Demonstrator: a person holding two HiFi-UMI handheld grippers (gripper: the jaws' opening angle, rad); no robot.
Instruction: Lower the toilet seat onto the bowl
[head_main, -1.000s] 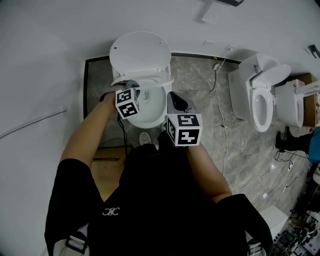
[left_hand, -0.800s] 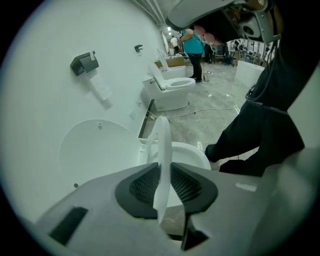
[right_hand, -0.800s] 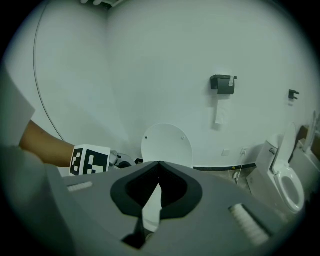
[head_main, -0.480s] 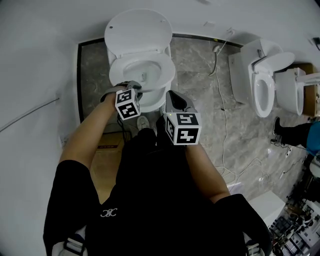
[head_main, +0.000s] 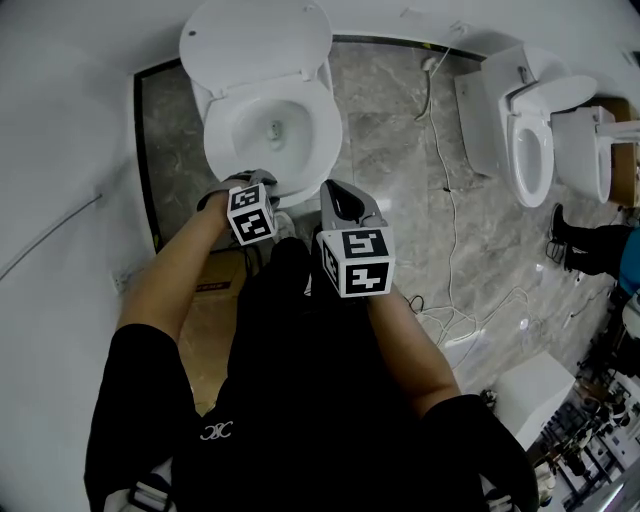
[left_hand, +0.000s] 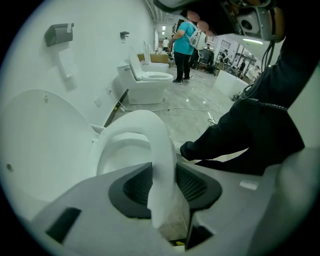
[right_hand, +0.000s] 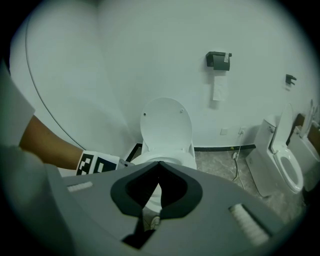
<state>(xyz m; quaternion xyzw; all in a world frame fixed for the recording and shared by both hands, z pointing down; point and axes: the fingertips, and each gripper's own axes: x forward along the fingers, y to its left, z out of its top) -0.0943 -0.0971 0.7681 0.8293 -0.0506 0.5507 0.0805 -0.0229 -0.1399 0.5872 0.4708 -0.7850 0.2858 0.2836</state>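
Toilet seat (head_main: 326, 130) lies flat on the bowl (head_main: 272, 128), approx 11 o'clk in the head view, w/ the lid (head_main: 255, 40) tipped back behind it at 12. Left gripper (left_hand: 164, 185) is at the seat's 6 o'clk edge. Its fingers have just been opening & stand apart w/ the front rim btwn them, not clamped.

Step in hand, prob.: let go & back off. To do it well, open wide enough that neither finger drags the rim. Then pull straight back toward 6 along the line of the fingers, no twist, so the seat isn't lifted or nudged sideways. Check it rests evenly on both sides before leaving.

Right gripper (right_hand: 159, 167), just at 3 o'clk of the left one, hangs short of the bowl w/ fingers together & nothing in them; keep it clear.

Seat itself: plain white, glossy, a smooth oval ring w/ a thick rounded rim & no visible marks. Looks slippery, so prob. offers little grip.
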